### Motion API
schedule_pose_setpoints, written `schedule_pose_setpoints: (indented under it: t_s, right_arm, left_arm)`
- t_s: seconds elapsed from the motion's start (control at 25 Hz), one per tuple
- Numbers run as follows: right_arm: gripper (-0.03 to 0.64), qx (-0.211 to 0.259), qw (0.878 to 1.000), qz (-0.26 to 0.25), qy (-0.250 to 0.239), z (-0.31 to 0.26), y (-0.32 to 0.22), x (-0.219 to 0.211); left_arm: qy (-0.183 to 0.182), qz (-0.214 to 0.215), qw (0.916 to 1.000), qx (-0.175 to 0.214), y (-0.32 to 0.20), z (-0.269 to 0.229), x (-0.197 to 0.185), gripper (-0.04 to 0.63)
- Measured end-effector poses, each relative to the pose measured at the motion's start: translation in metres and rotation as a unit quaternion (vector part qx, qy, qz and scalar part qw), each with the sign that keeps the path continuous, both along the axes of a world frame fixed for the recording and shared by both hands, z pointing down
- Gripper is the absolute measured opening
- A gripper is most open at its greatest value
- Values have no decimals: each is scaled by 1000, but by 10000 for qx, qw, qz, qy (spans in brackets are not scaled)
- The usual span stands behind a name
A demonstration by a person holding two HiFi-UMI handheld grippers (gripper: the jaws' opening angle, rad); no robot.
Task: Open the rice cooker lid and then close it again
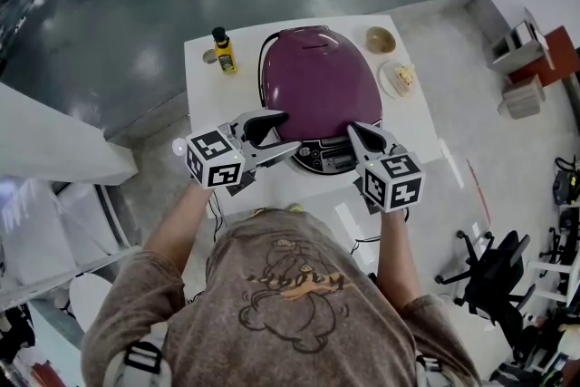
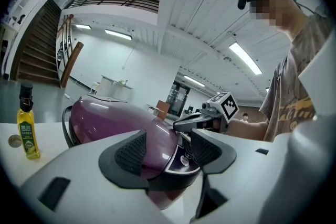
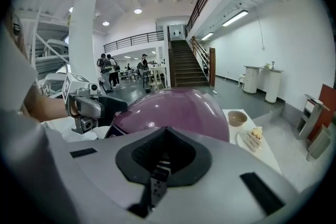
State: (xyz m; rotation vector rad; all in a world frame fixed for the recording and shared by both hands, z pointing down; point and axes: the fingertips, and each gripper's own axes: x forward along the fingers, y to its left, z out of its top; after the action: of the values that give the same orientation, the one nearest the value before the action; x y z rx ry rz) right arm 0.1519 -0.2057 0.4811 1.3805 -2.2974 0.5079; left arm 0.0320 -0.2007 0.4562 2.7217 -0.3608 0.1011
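Now the rice cooker (image 1: 317,82) sits square in front of both grippers on the white table (image 1: 204,91), its purple lid (image 1: 313,68) down and closed. The dark control panel (image 1: 331,160) faces the person, right between the two tools.

Left gripper (image 1: 288,131) comes in at the cooker's front left, jaws spread wide. Look along it and the pads (image 2: 131,152) stand well apart, with the edge of the lid and the dark panel filling the gap. Whether either pad touches the cooker, I cannot tell.

Right gripper (image 1: 360,137) is at the front right corner, just beside the panel. Its own view shows the black pads (image 3: 164,157) pressed together with nothing between them, and the purple dome rises just beyond the tips.

Each tool shows in the other's view: the right one (image 2: 202,119) past the left jaws, the left one (image 3: 100,107) off to the right gripper's left.

Further out, beyond the left gripper and past the cooker's far left side, a yellow oil bottle (image 1: 224,51) stands upright with a small round disc (image 1: 209,56) just beside it. Beyond the right gripper, a small bowl (image 1: 381,40) sits near the lid's far right, and closer in, a plate (image 1: 390,88) carries a slice of cake (image 1: 405,75).
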Motion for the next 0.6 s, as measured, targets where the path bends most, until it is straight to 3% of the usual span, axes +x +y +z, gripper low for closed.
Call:
schedule_pose_setpoints:
  t_s: [0.2, 0.6]
  right_arm:
    - [2, -81, 9999, 25, -144, 2, 0, 0]
    - [0, -287, 9996, 31, 24, 5, -1, -1]
  left_arm:
    - [17, -43, 10000, -25, -1, 2, 0, 276]
    - [12, -88, 9999, -49, -2, 3, 0, 276]
